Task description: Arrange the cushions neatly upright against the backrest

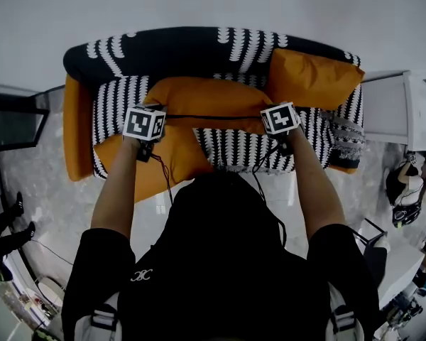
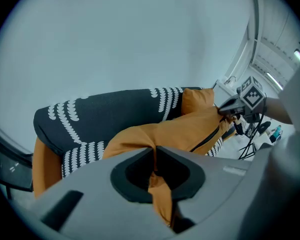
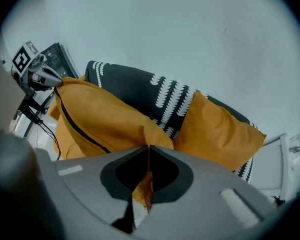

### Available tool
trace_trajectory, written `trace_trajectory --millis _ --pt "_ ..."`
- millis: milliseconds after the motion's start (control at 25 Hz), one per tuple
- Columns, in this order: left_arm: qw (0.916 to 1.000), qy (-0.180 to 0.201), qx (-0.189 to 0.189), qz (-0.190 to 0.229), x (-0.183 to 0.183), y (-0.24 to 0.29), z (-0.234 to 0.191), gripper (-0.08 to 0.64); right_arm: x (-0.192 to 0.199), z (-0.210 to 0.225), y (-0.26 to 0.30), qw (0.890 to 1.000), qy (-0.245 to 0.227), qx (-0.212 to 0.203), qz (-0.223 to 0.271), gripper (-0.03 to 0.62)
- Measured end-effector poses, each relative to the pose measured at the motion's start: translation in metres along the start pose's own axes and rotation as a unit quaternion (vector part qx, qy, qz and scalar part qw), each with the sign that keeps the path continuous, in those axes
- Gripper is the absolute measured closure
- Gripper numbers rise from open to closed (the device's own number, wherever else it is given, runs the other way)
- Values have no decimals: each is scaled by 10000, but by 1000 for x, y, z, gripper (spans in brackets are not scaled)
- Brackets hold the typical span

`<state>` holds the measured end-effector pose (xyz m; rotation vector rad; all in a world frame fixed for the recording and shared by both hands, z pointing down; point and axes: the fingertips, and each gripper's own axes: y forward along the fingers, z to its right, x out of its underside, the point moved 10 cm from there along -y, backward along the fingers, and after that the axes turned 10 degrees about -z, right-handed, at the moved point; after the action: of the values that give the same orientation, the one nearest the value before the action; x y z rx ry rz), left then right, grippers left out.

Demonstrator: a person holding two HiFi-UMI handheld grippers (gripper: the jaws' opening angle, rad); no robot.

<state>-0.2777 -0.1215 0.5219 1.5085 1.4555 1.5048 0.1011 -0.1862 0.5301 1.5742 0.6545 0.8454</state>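
Both grippers hold one large orange cushion (image 1: 206, 96) above the black-and-white patterned sofa (image 1: 170, 52), its zipped edge stretched between them. My left gripper (image 1: 155, 117) is shut on the cushion's left corner, with orange fabric pinched between the jaws (image 2: 154, 159). My right gripper (image 1: 268, 118) is shut on the right corner (image 3: 148, 159). A second orange cushion (image 1: 312, 78) leans upright against the backrest at the right. A third orange cushion (image 1: 153, 165) lies on the seat's front left, overhanging the edge.
The sofa has orange side panels (image 1: 77, 130) and stands against a pale wall (image 1: 213, 2). A dark table (image 1: 14, 123) stands at its left, a white unit (image 1: 397, 109) at its right. Cables trail from both grippers. Someone's shoes (image 1: 11, 226) show at far left.
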Motion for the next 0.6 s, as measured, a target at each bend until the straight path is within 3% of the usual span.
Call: trace_trajectory --millis 400,600 --pt "9975 -545 -154 -417 -29 35 -1 528 -42 44 42 9975 -541 -339 -317 575" --pt "9950 -792 -329 -518 -59 57 -15 526 -78 59 60 9949 -984 -79 -197 574"
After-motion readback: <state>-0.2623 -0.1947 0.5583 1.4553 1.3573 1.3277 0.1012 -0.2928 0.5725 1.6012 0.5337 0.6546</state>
